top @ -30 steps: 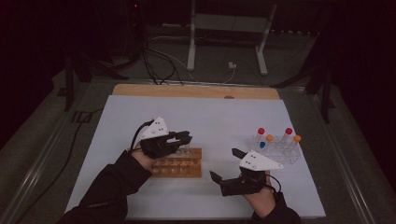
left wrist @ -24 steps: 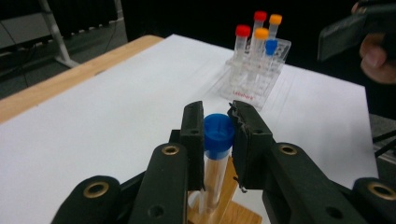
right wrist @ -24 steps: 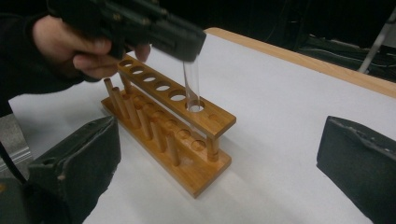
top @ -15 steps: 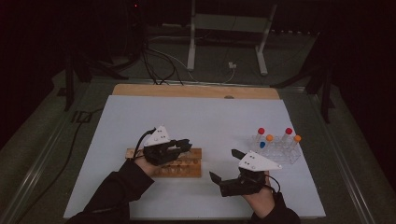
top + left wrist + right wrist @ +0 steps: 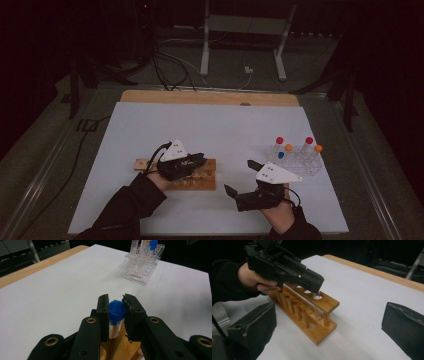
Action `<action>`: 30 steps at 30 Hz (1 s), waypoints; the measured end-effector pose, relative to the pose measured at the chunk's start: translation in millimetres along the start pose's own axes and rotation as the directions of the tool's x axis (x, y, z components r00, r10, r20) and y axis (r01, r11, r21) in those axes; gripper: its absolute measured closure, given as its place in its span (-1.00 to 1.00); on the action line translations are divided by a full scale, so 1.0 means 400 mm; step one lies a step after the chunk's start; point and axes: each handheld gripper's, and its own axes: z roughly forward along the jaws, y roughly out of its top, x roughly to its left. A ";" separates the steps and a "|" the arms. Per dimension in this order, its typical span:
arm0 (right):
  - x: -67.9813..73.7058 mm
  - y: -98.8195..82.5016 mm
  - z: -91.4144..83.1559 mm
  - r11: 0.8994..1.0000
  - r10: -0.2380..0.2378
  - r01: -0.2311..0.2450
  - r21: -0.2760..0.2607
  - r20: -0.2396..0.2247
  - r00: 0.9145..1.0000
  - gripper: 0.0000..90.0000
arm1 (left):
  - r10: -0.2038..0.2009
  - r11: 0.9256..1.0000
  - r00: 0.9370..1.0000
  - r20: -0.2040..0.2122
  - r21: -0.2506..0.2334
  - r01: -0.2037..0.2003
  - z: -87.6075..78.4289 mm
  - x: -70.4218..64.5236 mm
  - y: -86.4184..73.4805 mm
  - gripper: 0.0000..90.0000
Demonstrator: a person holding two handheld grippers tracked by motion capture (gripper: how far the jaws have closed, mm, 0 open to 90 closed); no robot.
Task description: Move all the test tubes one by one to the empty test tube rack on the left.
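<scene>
The left gripper (image 5: 116, 307) pinches a blue-capped tube (image 5: 116, 312) just under its cap, jaws pressed on both sides. In the right gripper view the tube's clear body (image 5: 318, 305) already passes through an end hole in the top board of the wooden rack (image 5: 307, 312), w/ its bottom close to the lower board. So the step in hand looks like seating the tube in the rack.

To do it well: keep the tube upright & in line w/ the hole — any tilt and the glass will bind on the hole's edge. Lower it straight until the bottom rests on the lower board, only then let the jaws part. Ease them apart just enough to clear the cap, then lift straight up so the cap doesn't catch and drag the tube back out. The rack looks light; a sideways nudge could shift it.

The right gripper (image 5: 248, 177) sits near the rack's right end, jaws spread wide, nothing between them. It could steady the rack if needed. The clear plastic rack (image 5: 296, 159) w/ the remaining capped tubes stands well right of the wooden one.

Versus a second ago: the left gripper has come down from above the rack's top — in the high view it now sits lower, over the rack's middle. Right gripper and both racks look unchanged.
</scene>
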 end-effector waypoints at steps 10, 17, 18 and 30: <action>-0.010 0.018 -0.015 1.000 -0.008 0.008 0.002 -0.054 0.998 -0.90 | -0.004 1.000 1.000 0.007 0.024 0.004 0.002 0.001 0.007 0.68; -0.041 0.047 -0.054 0.999 0.022 -0.024 -0.041 -0.051 0.998 -1.00 | -0.011 1.000 0.999 0.047 -0.023 0.013 -0.033 -0.004 0.024 0.12; -0.052 0.054 -0.068 0.998 0.019 -0.021 -0.056 -0.027 0.999 -1.00 | -0.012 0.999 0.998 0.054 -0.029 0.013 -0.042 -0.005 0.028 -0.11; -0.138 0.065 -0.149 0.992 0.082 -0.072 -0.101 0.106 0.991 -1.00 | -0.019 1.000 0.990 0.137 -0.012 0.021 -0.136 -0.019 0.040 -0.96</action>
